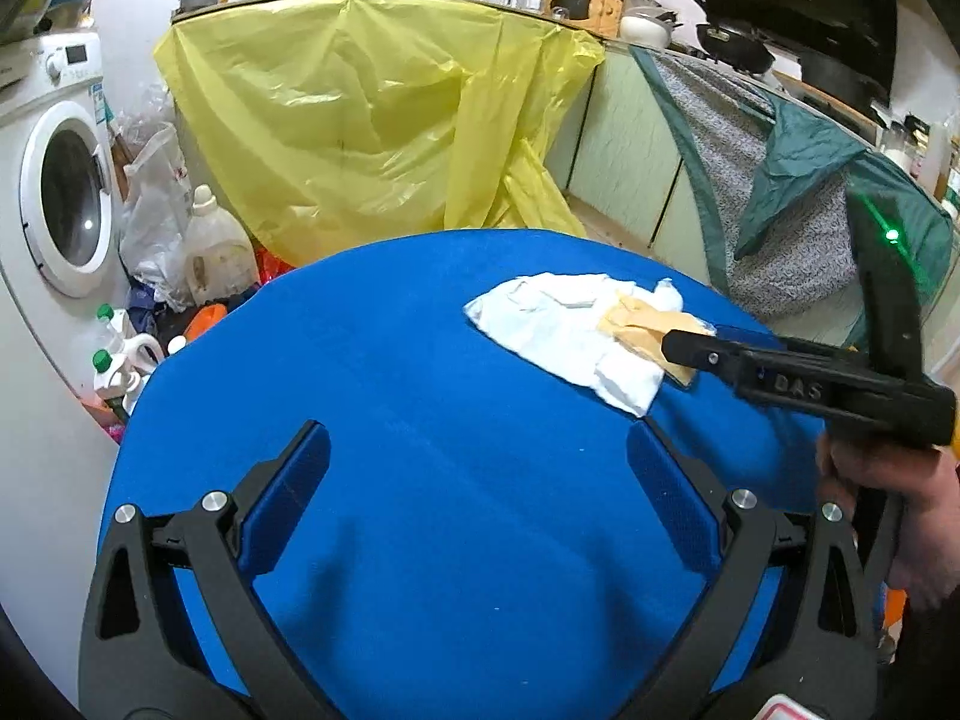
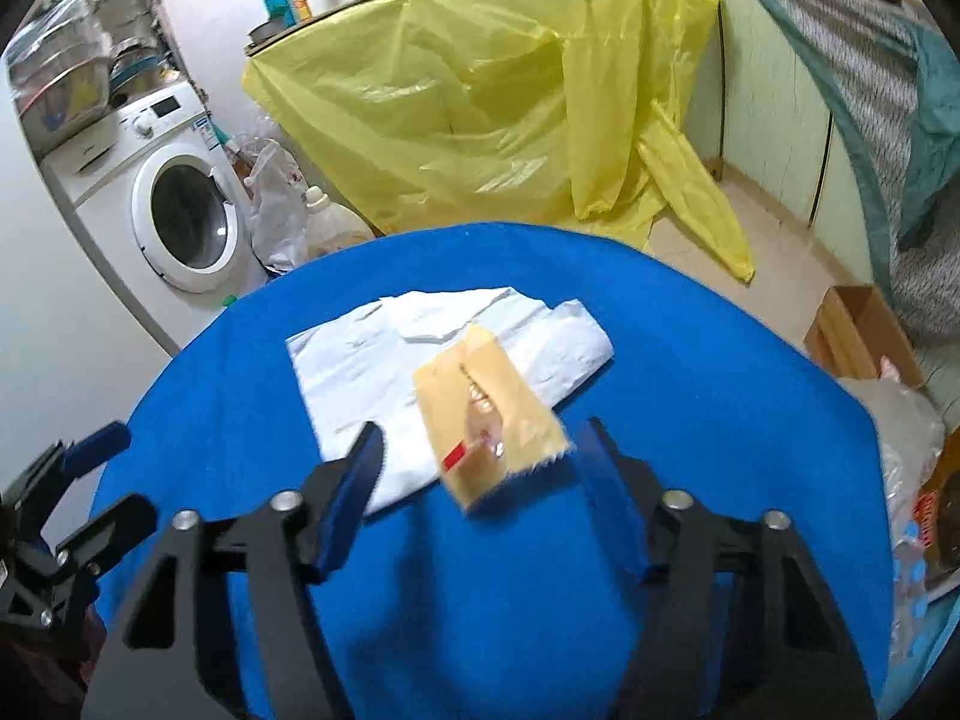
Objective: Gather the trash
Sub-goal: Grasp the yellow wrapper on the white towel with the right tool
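On the far left a washer (image 1: 63, 198) sits against the wall, bottles (image 1: 210, 246) piled beside it. Left gripper (image 1: 480, 462) hangs spread wide over bare blue table (image 1: 390, 360), holding nothing. Further right a white tissue (image 1: 558, 330) lies flat with a tan wrapper (image 1: 645, 327) on top. Right gripper (image 2: 480, 456) has its jaws apart, one on each side of the wrapper's near end, not clamped.
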### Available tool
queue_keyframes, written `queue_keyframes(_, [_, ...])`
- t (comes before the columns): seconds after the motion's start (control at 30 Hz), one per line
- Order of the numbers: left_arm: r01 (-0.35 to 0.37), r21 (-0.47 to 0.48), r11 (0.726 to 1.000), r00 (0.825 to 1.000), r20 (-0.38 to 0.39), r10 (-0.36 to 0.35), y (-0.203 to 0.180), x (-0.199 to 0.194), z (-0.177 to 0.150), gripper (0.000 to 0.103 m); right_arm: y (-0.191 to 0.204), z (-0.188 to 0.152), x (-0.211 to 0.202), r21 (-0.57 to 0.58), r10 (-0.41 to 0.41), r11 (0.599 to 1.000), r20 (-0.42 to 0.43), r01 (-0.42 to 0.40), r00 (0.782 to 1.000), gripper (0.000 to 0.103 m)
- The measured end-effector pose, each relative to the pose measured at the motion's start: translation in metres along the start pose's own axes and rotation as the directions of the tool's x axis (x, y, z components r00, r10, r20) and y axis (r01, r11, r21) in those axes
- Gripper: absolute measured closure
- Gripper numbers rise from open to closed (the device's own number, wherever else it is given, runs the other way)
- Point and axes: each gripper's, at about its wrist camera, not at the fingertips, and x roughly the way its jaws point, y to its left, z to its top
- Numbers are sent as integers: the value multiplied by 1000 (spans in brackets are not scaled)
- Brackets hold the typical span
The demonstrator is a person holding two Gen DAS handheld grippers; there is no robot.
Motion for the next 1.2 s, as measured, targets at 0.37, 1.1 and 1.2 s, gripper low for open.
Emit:
queue_keyframes(0.37, [-33, 46, 998, 999, 17, 32, -2, -5, 1, 8, 7, -3, -15, -47, 68, 997, -2, -68, 998, 103])
queue_keyframes(1.1, [4, 62, 998, 1000, -1, -4, -17, -7, -1, 8, 32, -25, -31, -183, -23, 983, 41, 30, 999, 47])
queue_keyframes(1.2, [5, 63, 998, 1000, -8, -4, -14, -6, -2, 8, 33, -14, -8, -179, -45, 983, 31, 50, 998, 47])
